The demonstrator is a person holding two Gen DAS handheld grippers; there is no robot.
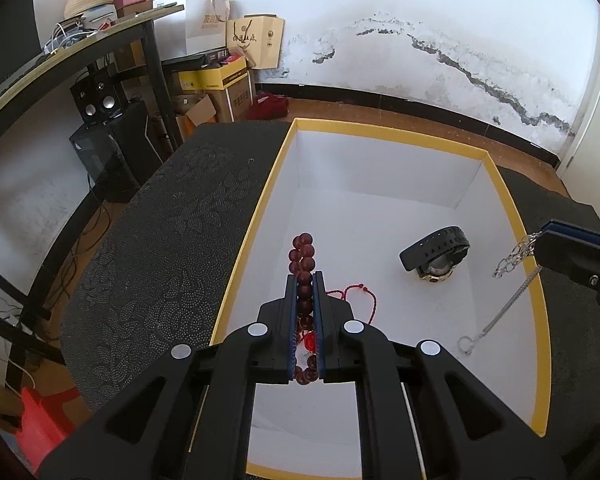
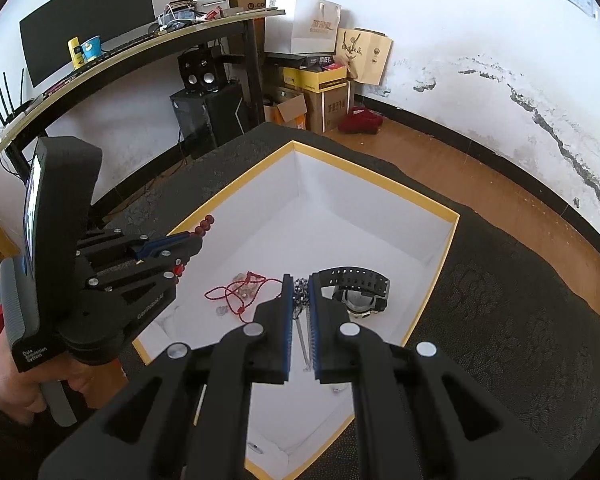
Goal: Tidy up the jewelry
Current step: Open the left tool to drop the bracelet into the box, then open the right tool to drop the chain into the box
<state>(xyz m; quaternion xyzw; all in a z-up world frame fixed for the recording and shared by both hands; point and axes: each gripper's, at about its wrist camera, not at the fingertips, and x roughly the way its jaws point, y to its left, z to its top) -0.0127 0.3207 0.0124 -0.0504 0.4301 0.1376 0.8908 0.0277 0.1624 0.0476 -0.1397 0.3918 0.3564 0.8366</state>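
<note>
A white box with a yellow rim (image 1: 384, 133) (image 2: 376, 182) sits on a dark patterned cloth. My left gripper (image 1: 305, 280) is shut on a dark red bead bracelet (image 1: 302, 254) and holds it above the box's left side; it also shows in the right wrist view (image 2: 194, 238). My right gripper (image 2: 299, 282) is shut on a silver chain (image 2: 302, 332) over the box; in the left wrist view (image 1: 540, 236) the chain (image 1: 508, 300) hangs over the right rim. A black watch (image 1: 436, 252) (image 2: 360, 290) and a red cord (image 2: 240, 292) (image 1: 356, 294) lie in the box.
The dark cloth (image 1: 160, 240) (image 2: 520, 320) covers the surface around the box. A desk with a monitor, speakers and a computer tower (image 2: 208, 116) stands at the left. Cardboard boxes and bags (image 2: 320, 80) are stacked by the cracked white wall. Wooden floor lies beyond.
</note>
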